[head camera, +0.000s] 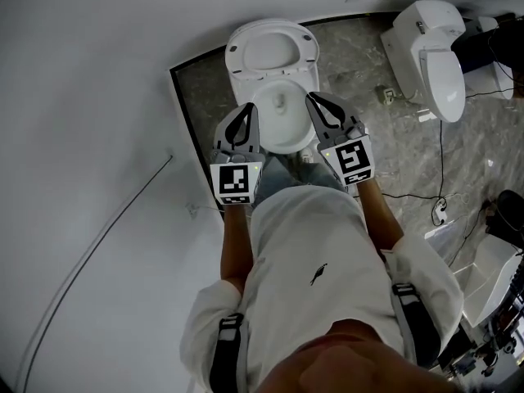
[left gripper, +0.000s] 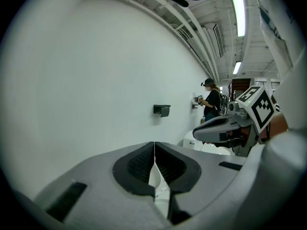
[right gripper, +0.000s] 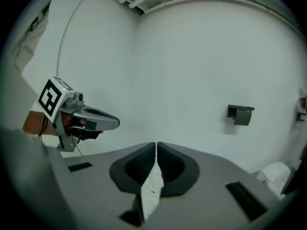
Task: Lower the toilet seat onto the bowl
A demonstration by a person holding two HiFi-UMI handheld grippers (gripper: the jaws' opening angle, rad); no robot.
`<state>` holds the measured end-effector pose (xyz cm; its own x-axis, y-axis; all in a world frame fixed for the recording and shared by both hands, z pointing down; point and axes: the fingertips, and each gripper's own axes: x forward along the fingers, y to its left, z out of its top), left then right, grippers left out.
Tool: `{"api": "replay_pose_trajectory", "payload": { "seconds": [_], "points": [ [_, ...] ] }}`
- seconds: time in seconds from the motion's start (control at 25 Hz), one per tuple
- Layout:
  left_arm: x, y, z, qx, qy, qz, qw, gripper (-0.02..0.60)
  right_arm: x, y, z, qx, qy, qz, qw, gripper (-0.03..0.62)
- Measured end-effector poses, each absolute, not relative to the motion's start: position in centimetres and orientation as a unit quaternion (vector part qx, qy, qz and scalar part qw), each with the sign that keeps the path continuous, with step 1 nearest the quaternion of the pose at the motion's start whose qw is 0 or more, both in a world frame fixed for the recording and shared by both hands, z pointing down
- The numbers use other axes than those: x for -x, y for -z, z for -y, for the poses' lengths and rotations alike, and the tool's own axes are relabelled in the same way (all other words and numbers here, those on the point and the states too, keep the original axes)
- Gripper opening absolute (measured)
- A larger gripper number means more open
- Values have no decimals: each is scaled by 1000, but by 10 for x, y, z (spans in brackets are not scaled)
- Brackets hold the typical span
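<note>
**newbie_q:** Two grippers, squeezing anything?

**seat_watcher:** Nope, both clamped empty: left gripper (head camera: 248, 111) by left rim of bowl (head camera: 283, 133), right gripper (head camera: 316, 101) by right rim. Toilet seat (head camera: 272, 49) tipped up at far end.

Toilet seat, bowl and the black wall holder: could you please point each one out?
toilet seat (head camera: 234, 64), head view, left side of the raised ring.
bowl (head camera: 282, 144), head view, front rim.
black wall holder (right gripper: 241, 114), right gripper view, its front face.

A second toilet (head camera: 430, 56) stands on the marbled floor (head camera: 483, 154), right.
</note>
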<state>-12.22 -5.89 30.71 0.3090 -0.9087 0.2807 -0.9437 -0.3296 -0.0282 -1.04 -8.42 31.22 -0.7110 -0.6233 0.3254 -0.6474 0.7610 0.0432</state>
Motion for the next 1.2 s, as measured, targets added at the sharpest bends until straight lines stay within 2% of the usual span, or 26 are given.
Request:
{"api": "replay_pose_trajectory", "payload": {
  "seconds": [0.6, 1.2],
  "points": [
    [150, -346, 113, -841, -148, 515, 80, 29, 49, -343, 130, -371, -3, 906, 206, 32],
    [156, -385, 158, -853, -163, 488, 87, 29, 48, -382, 183, -388, -5, 892, 230, 34]
  ]
}}
